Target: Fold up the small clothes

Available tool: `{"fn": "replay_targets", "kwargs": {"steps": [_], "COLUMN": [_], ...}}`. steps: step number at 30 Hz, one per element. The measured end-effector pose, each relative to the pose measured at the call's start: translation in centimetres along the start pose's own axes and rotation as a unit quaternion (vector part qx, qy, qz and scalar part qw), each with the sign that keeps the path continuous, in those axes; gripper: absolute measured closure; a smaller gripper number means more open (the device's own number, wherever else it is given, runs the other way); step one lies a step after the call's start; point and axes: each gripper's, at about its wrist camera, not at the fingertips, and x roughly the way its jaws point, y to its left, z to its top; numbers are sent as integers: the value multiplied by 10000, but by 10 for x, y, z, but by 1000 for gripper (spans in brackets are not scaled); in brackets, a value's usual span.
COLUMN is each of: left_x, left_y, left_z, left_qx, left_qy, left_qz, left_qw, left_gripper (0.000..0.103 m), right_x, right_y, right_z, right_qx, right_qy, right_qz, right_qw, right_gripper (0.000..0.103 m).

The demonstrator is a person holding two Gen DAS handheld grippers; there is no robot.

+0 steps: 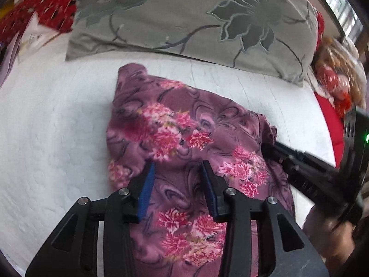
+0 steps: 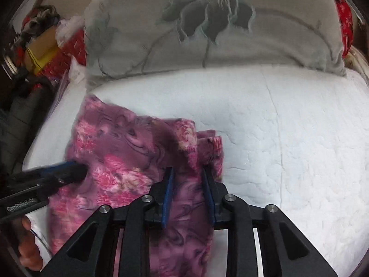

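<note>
Tongs first: our left tongs (image 1: 176, 168) gape over the purple floral garment (image 1: 184, 138), gripping nothing; our right tongs (image 2: 188, 173) gape astride its bunched edge. We judge a fold half-made on the white bed (image 2: 288, 138); next, pinch that edge. Only the right view shows clutter beside the grey pillow (image 2: 207, 23).

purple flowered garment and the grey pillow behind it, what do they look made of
Purple flowered garment: looks like soft fleece or brushed knit, matte and fuzzy, with blurred print edges. Grey pillow: seemingly woven or velvety fabric with a slight sheen and raised outlines around its darker flowers.
</note>
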Motion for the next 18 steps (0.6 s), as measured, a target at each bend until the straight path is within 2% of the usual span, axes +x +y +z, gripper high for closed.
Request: {"fn": "replay_targets", "kwargs": {"steps": [3, 5, 6, 8, 9, 10, 11, 12, 13, 16, 18], "left_x": [-15, -35, -42, -46, -39, -31, -19, -17, -23, -43, -53], "left_y": [0, 3, 5, 9, 9, 8, 8, 10, 15, 22, 24], "left_z": [-5, -24, -35, -59, -69, -77, -84, -88, -89, -93, -105], "left_qx": [181, 332, 366, 339, 309, 322, 344, 271, 35, -201, -136], "left_qy": [17, -110, -175, -231, -156, -22, 170, 202, 150, 159, 46], "left_qz": [-23, -49, -73, 41, 88, 120, 160, 120, 44, -38, 58], "left_qw": [9998, 9994, 9992, 9991, 9994, 9994, 9991, 9994, 9999, 9997, 9999], "left_gripper": [65, 64, 62, 38, 37, 37, 36, 35, 36, 37, 37], "right_x": [-11, -32, -44, -59, -63, -61, -55, -46, -44, -65, -82], "right_y": [-4, 1, 4, 8, 10, 8, 8, 7, 4, -3, 1], "right_z": [6, 0, -7, -24, -34, -48, -55, -65, -71, -75, -85], "right_qx": [24, -309, -524, -733, -760, -775, -791, -807, -714, -194, -267], "right_qy": [101, 22, 35, 40, 54, 152, 269, 424, 418, 201, 77], "right_qz": [61, 186, 368, 658, 749, 731, 536, 239, 164, 198, 284], "right_qw": [9999, 9993, 9979, 9951, 9943, 9942, 9951, 9955, 9964, 9994, 9992], "right_gripper": [80, 73, 73, 73, 69, 64, 64, 63, 61, 61, 60]}}
